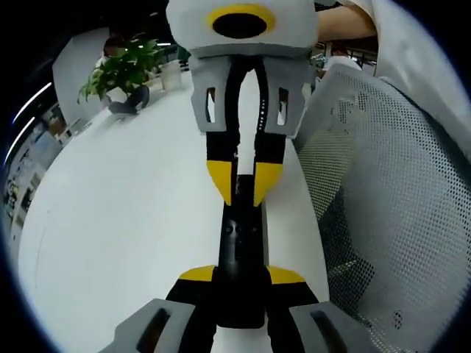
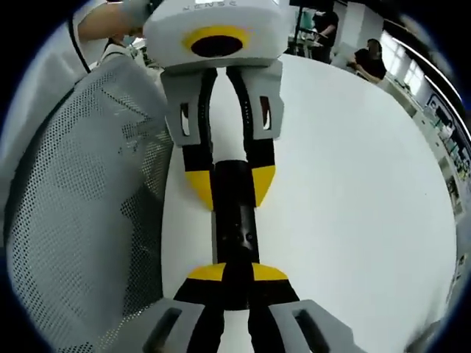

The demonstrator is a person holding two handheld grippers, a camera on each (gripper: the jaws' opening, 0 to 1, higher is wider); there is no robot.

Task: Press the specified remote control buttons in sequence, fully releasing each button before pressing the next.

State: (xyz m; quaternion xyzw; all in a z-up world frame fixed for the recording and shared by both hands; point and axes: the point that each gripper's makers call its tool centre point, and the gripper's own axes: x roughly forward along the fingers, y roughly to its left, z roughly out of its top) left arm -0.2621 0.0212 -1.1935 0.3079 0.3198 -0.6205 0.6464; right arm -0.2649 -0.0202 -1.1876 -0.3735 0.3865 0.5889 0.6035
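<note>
A black remote control [image 1: 240, 243] lies lengthwise above the white table [image 1: 132, 220]. My left gripper [image 1: 241, 276] is shut on its near end, one yellow-tipped jaw on each long side. My right gripper [image 1: 244, 198] comes in from the top of the left gripper view. Its jaws are nearly together and its tips rest at the remote's far end. In the right gripper view the remote [image 2: 237, 220] runs from my right gripper [image 2: 238, 273] up into the left gripper [image 2: 229, 195], which clamps its sides. I cannot make out the buttons.
A grey mesh chair back [image 1: 383, 191] stands close along the table edge, also in view as the chair back [image 2: 81, 191]. A potted plant [image 1: 125, 70] sits at the table's far end. People [image 2: 368, 62] sit beyond the table. A person's sleeve [image 1: 419, 59] hangs over the chair.
</note>
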